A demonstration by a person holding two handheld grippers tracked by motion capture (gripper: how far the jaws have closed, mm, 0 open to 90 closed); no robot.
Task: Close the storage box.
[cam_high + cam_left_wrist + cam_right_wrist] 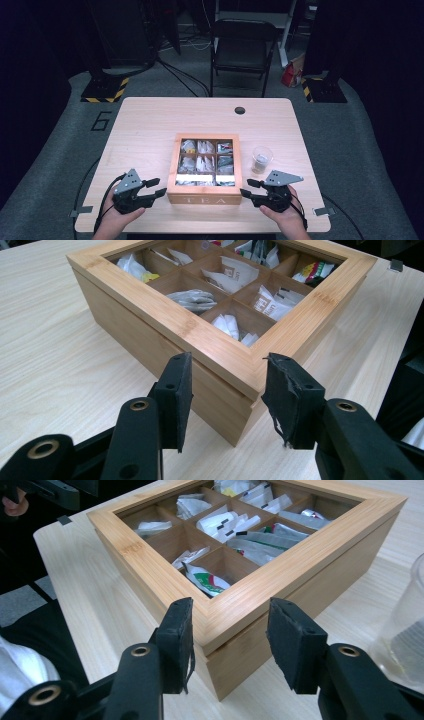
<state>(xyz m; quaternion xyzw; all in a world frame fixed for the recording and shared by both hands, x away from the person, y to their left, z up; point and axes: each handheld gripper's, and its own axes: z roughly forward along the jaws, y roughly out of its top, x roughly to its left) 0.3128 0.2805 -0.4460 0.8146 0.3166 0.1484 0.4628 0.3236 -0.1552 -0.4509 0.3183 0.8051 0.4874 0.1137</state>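
A square bamboo tea box with a windowed lid sits near the front edge of the pale wooden surface, its nine compartments filled with paper-wrapped tea bags that show through the pane. The lid lies flat on the base, with only a thin seam between them at the two front corners, so the box looks closed and the work on it barely begun.

The left tongs are apart, their black pads to either side of the box's near left corner at the level of the lid's edge; the pads do not appear to press on the wood. The right tongs stand likewise apart around the near right corner, one pad along each side, also without a clear hold. In the high view both hands rest low at the front of the surface, flanking the box.

A clear plastic cup with something dark at its bottom stands just beside the box on the right, untouched.

By my judgement, the approach is done; gripping the lid, raising it and taking out any tea bag all remain.
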